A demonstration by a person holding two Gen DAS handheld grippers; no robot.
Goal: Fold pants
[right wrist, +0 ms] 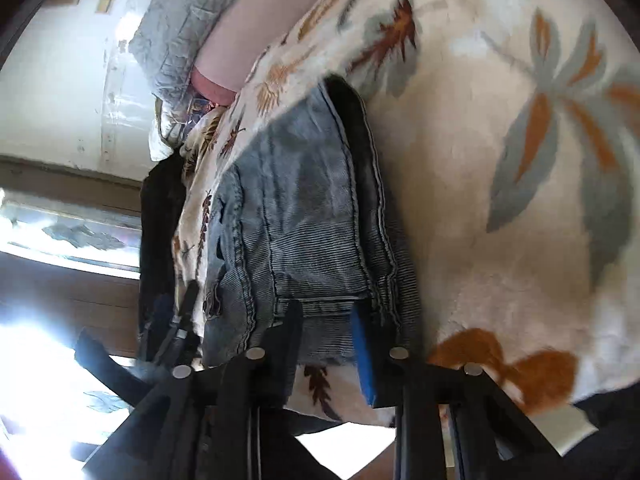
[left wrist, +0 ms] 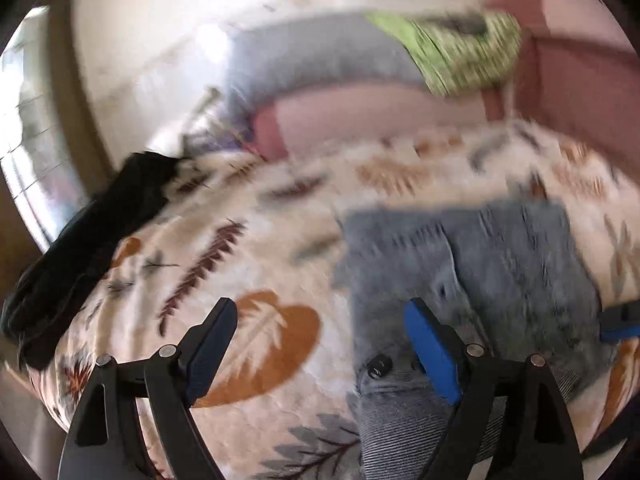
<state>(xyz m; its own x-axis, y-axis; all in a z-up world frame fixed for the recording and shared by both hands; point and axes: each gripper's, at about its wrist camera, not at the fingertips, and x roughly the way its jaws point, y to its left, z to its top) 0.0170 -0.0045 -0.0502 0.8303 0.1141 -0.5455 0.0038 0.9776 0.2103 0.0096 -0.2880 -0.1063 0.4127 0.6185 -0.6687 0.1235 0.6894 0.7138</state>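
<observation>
The grey-blue denim pants (left wrist: 472, 264) lie folded into a flat block on a leaf-patterned blanket (left wrist: 248, 216). My left gripper (left wrist: 320, 320) is open wide and empty, just above the blanket at the pants' left edge; its right finger is over the waistband by the button (left wrist: 378, 362). In the right wrist view the pants (right wrist: 304, 208) lie on the blanket (right wrist: 460, 168). My right gripper (right wrist: 326, 320) is open at the near hem, a finger on each side of the cloth edge, not clamped. Its blue tip (left wrist: 620, 324) shows at the left view's right edge.
A dark garment (left wrist: 92, 232) lies at the blanket's left edge, also in the right wrist view (right wrist: 160, 220). A pink mattress (left wrist: 372, 116), grey bedding (left wrist: 320, 52) and a green patterned cloth (left wrist: 460, 48) lie behind. A window (left wrist: 28, 128) is at left.
</observation>
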